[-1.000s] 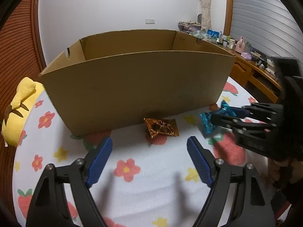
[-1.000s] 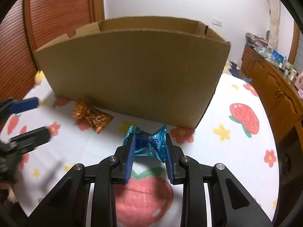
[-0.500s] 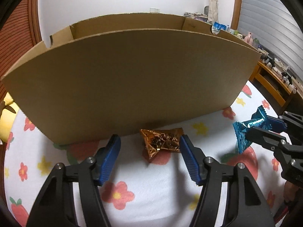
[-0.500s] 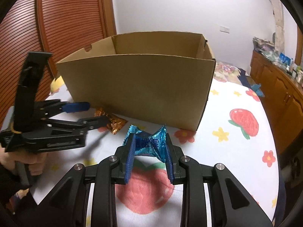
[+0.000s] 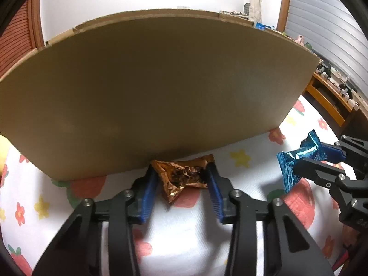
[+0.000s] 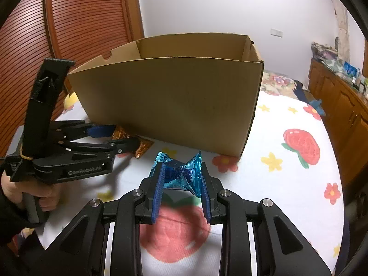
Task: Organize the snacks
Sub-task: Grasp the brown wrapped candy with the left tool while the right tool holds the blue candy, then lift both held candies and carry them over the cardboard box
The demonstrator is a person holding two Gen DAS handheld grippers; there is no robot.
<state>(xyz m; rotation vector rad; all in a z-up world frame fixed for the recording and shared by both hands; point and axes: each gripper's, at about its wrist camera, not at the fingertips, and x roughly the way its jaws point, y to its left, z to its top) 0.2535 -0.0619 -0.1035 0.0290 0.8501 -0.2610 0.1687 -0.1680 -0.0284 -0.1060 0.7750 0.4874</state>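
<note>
An orange foil snack (image 5: 184,177) lies on the flowered cloth against the front wall of the cardboard box (image 5: 161,92). My left gripper (image 5: 180,172) is closing around it, and both blue pads touch the wrapper's ends, which crumple upward. In the right wrist view the left gripper (image 6: 125,138) comes in from the left, with the orange snack (image 6: 143,147) at its tips. My right gripper (image 6: 182,168) is shut on a blue foil snack (image 6: 181,174), held just above the cloth in front of the box (image 6: 172,103). The blue snack (image 5: 296,158) also shows at the right of the left wrist view.
The box is open at the top and fills the middle of the table (image 6: 287,184). A yellow plush toy (image 6: 70,99) lies left of the box. A wooden cabinet (image 6: 340,105) with clutter on top stands to the right. A hand (image 6: 43,197) grips the left gripper's handle.
My left gripper moved forward and down to the orange snack, and its jaws narrowed from wide apart to touching the wrapper. The right gripper rose a little, still holding the blue snack.
</note>
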